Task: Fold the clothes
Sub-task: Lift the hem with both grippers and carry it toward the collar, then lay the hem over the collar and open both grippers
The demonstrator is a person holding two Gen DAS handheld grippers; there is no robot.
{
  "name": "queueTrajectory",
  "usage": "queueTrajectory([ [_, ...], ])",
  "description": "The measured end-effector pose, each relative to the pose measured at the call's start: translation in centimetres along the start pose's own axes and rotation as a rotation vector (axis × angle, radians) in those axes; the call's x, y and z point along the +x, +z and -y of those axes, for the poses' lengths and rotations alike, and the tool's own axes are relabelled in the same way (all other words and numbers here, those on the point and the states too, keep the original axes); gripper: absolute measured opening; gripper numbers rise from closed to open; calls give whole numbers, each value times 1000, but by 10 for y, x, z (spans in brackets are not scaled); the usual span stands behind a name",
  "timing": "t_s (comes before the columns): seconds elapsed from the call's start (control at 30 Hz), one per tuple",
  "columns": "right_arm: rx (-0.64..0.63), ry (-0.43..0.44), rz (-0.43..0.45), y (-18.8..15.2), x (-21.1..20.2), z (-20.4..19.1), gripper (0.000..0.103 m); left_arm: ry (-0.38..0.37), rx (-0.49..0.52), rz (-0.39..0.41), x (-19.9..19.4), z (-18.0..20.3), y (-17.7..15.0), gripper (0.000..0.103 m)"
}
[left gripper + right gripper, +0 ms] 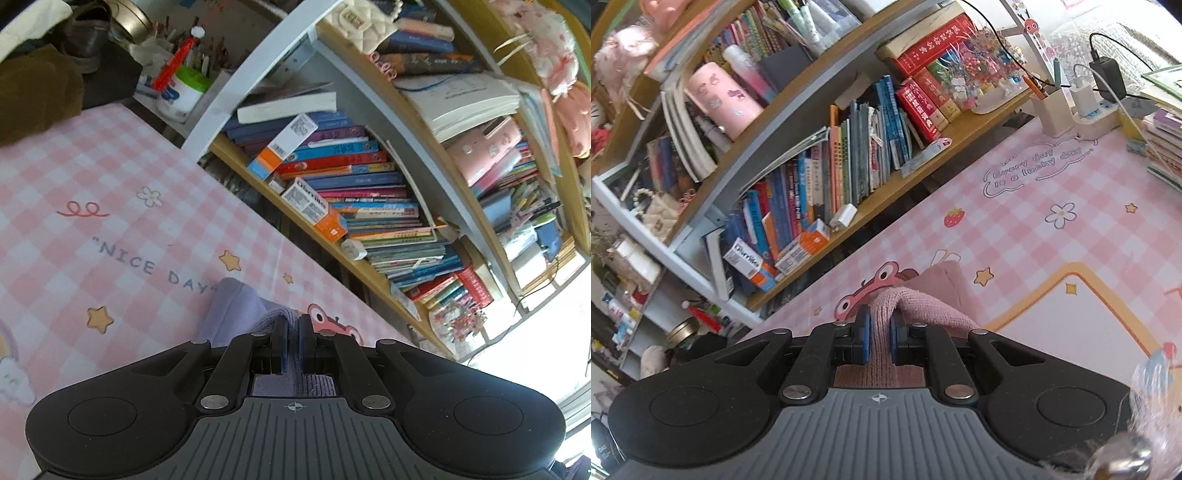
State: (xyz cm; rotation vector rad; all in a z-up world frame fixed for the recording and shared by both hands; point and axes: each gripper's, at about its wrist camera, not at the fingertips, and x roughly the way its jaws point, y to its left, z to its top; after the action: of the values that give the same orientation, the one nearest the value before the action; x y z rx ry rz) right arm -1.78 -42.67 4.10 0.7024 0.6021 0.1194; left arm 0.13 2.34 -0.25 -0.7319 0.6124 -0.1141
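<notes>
Laid over the desk: a printed mat [122, 192], running up to the back edge. Behind that edge: a bookshelf [798, 173], books stacked and leaning in its compartments. On the mat near the front edge: a garment [236, 310], one end raised between the fingers of the left gripper [292, 341], another raised in the right gripper [880, 338]. At the back right corner: a pen holder [1054, 110] beside a power strip [1095, 116]. At the back left corner: a jar [183, 94], possibly off the mat.
</notes>
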Motion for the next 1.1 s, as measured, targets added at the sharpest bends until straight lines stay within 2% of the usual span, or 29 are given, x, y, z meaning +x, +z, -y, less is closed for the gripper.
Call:
queueTrajectory([
  [0.47,7,-98,-57,18,82,7,10,112,23,-79,70,-14,16,5],
  [0.5,5,-95,-57,19,85,7,12,125,32,-85,73,-13,17,7],
  [0.57,3,-91,-57,21,90,6,23,134,54,-88,75,-12,18,12],
  [0.6,2,-88,-57,22,93,6,30,135,65,-87,76,-11,18,17],
  [0.63,1,-86,-57,23,95,5,39,137,78,-78,75,-10,19,29],
  [0.67,-2,-85,-51,25,97,5,51,142,96,-58,72,-9,21,35],
  [0.7,-9,-91,-25,26,95,3,56,147,113,-36,69,-9,23,40],
  [0.73,-10,-92,-9,28,93,3,61,150,129,-17,67,-8,25,40],
  [0.83,-11,-102,8,32,92,6,61,168,169,-6,64,-10,30,40],
  [1.1,-188,-222,-62,21,120,6,58,211,298,-65,85,-8,18,40],
])
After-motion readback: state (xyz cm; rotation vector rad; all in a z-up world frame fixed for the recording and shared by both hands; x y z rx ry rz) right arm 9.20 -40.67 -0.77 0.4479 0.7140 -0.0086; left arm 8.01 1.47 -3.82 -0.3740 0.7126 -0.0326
